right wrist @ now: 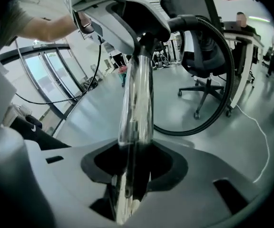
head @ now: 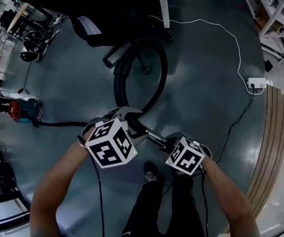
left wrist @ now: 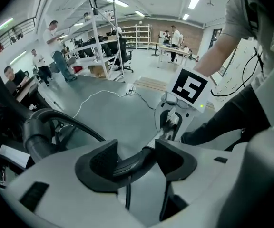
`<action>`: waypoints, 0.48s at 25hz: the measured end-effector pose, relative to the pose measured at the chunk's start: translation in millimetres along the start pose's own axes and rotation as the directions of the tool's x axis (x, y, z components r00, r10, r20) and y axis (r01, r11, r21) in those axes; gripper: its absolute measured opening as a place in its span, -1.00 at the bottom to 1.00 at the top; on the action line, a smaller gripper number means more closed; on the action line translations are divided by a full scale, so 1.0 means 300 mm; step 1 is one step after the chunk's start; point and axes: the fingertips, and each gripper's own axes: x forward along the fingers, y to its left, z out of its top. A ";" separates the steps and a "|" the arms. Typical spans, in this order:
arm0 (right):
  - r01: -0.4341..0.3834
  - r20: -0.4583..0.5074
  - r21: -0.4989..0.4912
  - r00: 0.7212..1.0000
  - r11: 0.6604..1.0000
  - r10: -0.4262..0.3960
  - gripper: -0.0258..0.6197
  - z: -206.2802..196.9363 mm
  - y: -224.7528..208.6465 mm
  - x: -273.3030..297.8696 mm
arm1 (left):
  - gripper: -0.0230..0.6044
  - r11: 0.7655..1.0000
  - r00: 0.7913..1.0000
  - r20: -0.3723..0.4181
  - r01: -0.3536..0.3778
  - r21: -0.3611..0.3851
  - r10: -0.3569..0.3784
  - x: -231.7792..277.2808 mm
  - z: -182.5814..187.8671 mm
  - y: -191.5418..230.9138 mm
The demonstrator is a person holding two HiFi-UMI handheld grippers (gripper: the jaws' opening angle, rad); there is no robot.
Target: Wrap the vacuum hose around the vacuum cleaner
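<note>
right gripper point(right wrist: 134, 161) clamps wand point(right wrist: 136, 94), left gripper point(left wrist: 136, 156) slack around hose handle point(left wrist: 122, 165). gathering step imo. next: regrip left, haul hose point(head: 164, 70) ahead toward vacuum cleaner point(head: 21, 110), far left.

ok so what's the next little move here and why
Probably close the left tongs on the black handle: it lies between them, but they look apart. The right tongs alone clamp the chrome tube, and the hose runs in a loose loop, not round the vacuum cleaner, so a firm two-point hold seems wise before carrying it over.
</note>
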 end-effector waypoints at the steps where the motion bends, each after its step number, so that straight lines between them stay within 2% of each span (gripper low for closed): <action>1: -0.003 -0.021 -0.030 1.000 1.000 0.002 -0.47 -0.002 0.001 0.007 | -0.17 1.000 1.000 -0.022 0.013 -0.009 -0.013 -0.001 -0.027 -0.010; 4: -0.018 -0.083 -0.126 0.997 0.992 0.007 -0.47 -0.003 0.005 0.028 | -0.17 0.999 0.993 -0.110 0.036 0.002 -0.036 -0.004 -0.119 -0.049; 8: -0.046 -0.135 -0.239 0.991 0.970 0.014 -0.47 0.025 0.017 0.064 | -0.17 1.000 0.979 -0.204 0.020 0.001 -0.019 -0.011 -0.240 -0.087; 12: -0.097 -0.180 -0.311 0.983 0.945 0.042 -0.47 0.064 0.019 0.072 | -0.17 0.999 0.973 -0.228 0.003 -0.053 -0.015 -0.012 -0.324 -0.096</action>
